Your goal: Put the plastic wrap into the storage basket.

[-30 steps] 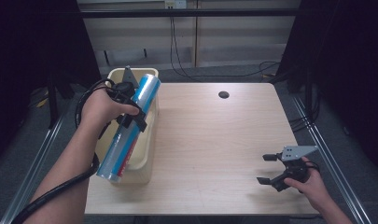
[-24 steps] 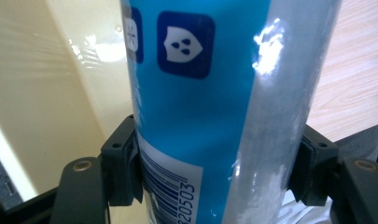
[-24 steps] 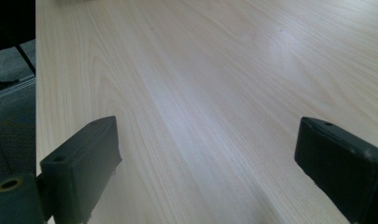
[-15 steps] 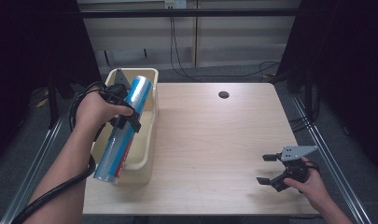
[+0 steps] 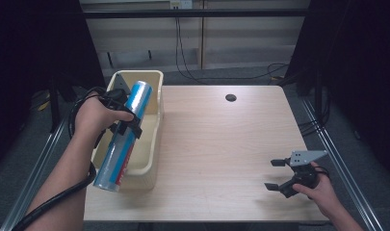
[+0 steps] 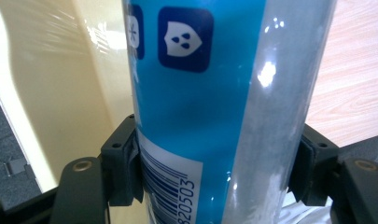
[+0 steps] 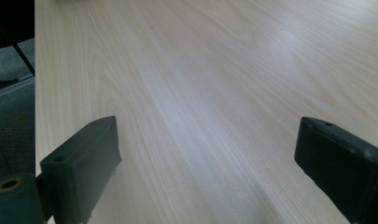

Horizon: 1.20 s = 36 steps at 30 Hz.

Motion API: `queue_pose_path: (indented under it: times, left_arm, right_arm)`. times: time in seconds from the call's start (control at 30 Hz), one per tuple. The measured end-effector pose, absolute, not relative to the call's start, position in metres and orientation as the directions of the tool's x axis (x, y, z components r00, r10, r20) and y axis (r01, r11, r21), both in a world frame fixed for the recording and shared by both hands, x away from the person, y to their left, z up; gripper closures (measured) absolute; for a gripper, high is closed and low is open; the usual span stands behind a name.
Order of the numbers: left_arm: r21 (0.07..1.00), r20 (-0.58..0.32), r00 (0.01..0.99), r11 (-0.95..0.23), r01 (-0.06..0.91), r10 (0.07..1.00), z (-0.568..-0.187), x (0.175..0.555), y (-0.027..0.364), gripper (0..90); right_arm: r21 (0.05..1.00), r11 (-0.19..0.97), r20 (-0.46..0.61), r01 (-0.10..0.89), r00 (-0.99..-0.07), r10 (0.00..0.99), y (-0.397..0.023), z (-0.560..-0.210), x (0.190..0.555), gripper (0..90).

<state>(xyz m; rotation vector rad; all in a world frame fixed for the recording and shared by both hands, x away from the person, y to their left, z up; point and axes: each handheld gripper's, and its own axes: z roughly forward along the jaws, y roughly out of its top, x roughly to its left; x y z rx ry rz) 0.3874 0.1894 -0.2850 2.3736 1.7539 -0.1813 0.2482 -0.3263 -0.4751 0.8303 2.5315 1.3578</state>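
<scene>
A long blue and silver roll wrapped in shiny film hangs slanted over the cream bin at the table's left edge. My left gripper is shut on the roll near its upper third, and both pads press its sides just above a barcode. The roll's lower end sticks out past the bin's near wall. My right gripper rests low at the table's near right corner, open, with bare wood between its jaws.
The wooden table has a dark cable hole at the back. A black cable loops from the left gripper along the forearm. Metal rails run along both sides of the table, with cables on the floor behind.
My left gripper has carried the roll slightly leftward and nearer, so its lower end now passes the bin's near wall. The right gripper has stayed still.
</scene>
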Motion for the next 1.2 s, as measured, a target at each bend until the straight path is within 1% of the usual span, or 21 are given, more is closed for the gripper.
queue_pose_path:
  times: [0.5,0.77,1.0,1.2]
  left_arm:
    - [0.072,-0.209,0.262,-0.253,0.965,0.942,-0.291,0.386,0.194,32.0]
    - [0.059,-0.207,0.247,-0.24,0.969,0.947,-0.298,0.388,0.195,32.0]
    - [0.042,-0.222,0.219,-0.215,0.976,0.95,-0.305,0.391,0.195,32.0]
    - [0.027,-0.22,0.215,-0.214,0.976,0.952,-0.311,0.393,0.194,31.9]
  right_arm:
    - [0.8,0.445,0.12,0.402,-0.835,0.538,-0.326,-0.475,0.248,6.4]
    - [0.796,0.453,0.12,0.401,-0.839,0.531,-0.324,-0.476,0.247,6.4]
    - [0.794,0.458,0.119,0.401,-0.84,0.53,-0.324,-0.477,0.247,6.3]
    - [0.794,0.457,0.122,0.402,-0.84,0.529,-0.324,-0.477,0.248,6.4]
